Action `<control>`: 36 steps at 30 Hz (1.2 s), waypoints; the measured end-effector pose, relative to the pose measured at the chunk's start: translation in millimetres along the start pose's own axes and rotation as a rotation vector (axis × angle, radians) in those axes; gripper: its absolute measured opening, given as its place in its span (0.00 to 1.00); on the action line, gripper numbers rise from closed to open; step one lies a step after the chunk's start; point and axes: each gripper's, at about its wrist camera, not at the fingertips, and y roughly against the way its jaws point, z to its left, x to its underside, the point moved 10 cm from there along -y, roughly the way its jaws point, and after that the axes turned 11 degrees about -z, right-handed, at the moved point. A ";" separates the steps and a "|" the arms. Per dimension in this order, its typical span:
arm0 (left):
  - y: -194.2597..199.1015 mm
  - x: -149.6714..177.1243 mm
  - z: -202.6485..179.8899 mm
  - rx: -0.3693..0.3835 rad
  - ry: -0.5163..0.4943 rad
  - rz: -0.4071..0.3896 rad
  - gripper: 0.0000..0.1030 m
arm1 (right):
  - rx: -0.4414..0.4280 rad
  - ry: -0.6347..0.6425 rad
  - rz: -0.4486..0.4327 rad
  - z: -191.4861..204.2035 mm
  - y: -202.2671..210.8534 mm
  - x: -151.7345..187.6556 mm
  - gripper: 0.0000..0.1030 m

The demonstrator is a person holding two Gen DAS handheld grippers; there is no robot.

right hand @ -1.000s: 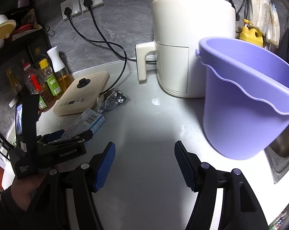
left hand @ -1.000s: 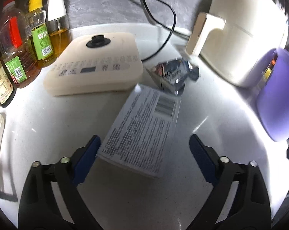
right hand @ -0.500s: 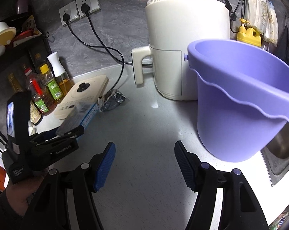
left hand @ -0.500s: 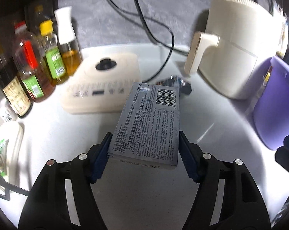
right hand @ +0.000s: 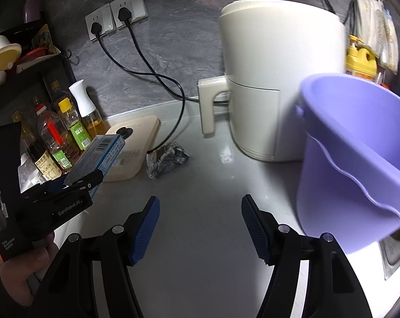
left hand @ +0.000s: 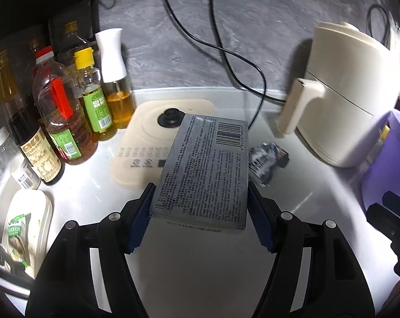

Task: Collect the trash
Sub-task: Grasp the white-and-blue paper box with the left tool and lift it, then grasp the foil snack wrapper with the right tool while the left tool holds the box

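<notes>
My left gripper (left hand: 200, 217) is shut on a flat grey cardboard box (left hand: 205, 169) with a barcode and holds it lifted above the counter. The box also shows in the right wrist view (right hand: 99, 156), at the left, clamped in the left gripper (right hand: 75, 182). A crumpled silver foil wrapper (left hand: 266, 159) lies on the counter beyond the box; it also shows in the right wrist view (right hand: 168, 159). A purple bucket (right hand: 359, 156) stands at the right. My right gripper (right hand: 200, 225) is open and empty above the counter.
A cream air fryer (right hand: 276, 79) stands at the back beside the bucket. A cream induction cooker (left hand: 152, 137) lies flat behind the box. Several oil and sauce bottles (left hand: 64, 122) stand at the left. Black cables (left hand: 226, 53) run from wall sockets.
My left gripper closed on the box, which was lying on the counter, and lifted it up. The right gripper stayed open and moved little.
</notes>
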 end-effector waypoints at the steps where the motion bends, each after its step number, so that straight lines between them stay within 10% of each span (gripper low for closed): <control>1: -1.7 -1.8 2.7 -0.003 0.002 -0.002 0.66 | -0.003 0.003 0.001 3.1 -4.3 -1.7 0.61; 30: -71.8 -13.4 44.8 0.020 0.127 -0.006 0.66 | -0.029 0.000 0.132 68.9 -149.1 7.3 0.35; 36: -70.6 -12.6 42.0 0.027 0.130 -0.004 0.66 | -0.065 0.011 0.158 72.6 -159.3 15.5 0.02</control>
